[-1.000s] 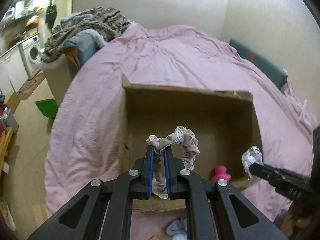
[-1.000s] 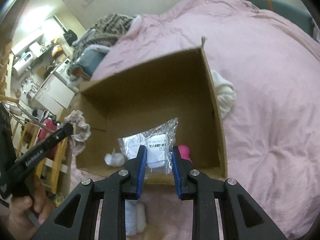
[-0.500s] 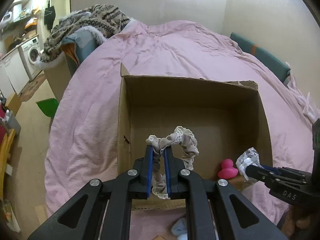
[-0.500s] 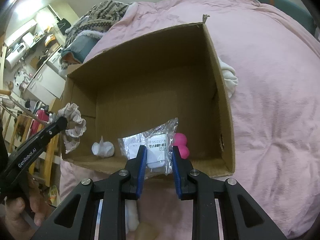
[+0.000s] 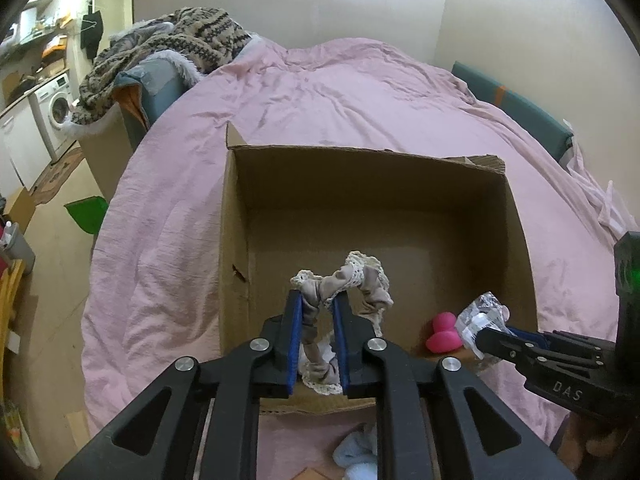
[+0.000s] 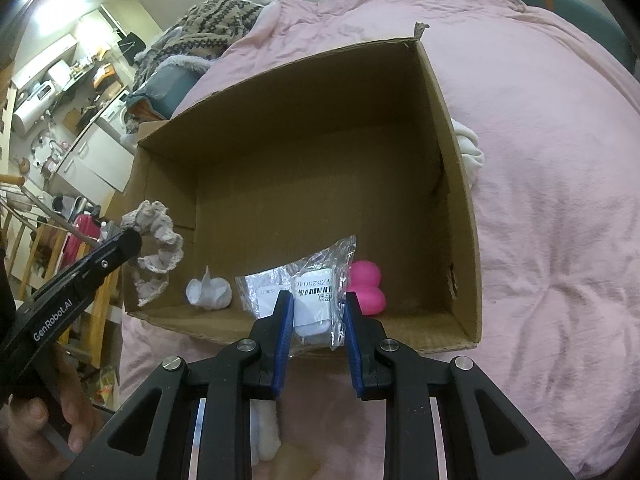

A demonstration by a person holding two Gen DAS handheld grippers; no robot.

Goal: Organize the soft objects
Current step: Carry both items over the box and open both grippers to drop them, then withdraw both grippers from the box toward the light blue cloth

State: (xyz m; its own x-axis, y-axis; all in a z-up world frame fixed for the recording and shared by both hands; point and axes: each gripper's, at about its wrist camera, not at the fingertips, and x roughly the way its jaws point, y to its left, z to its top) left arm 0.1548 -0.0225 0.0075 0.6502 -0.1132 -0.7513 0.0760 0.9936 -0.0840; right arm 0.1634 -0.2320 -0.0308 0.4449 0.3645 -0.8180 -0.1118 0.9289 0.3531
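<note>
An open cardboard box (image 5: pixel 236 216) (image 6: pixel 460 184) stands on the pink bed. My left gripper (image 5: pixel 318 300) is shut on a beige lace scrunchie (image 5: pixel 360 280), held over the box's near left corner; the scrunchie also shows in the right wrist view (image 6: pixel 158 236). My right gripper (image 6: pixel 314 300) is shut on a clear plastic packet (image 6: pixel 312 280) with a white item inside, held over the box's near edge; the packet also shows in the left wrist view (image 5: pixel 482 316). A pink sponge (image 6: pixel 368 288) (image 5: pixel 442 334) and a small white soft thing (image 6: pixel 210 292) lie in the box.
Pale blue and white soft things (image 5: pixel 356 456) (image 6: pixel 266 432) lie on the bed in front of the box. A white cloth (image 6: pixel 470 152) lies against the box's right side. A patterned blanket heap (image 5: pixel 176 48) sits at the bed's far left. The floor drops off at left.
Both grippers have risen and moved forward over the box's near edge, still holding the scrunchie and the packet. More of the box floor shows now.
</note>
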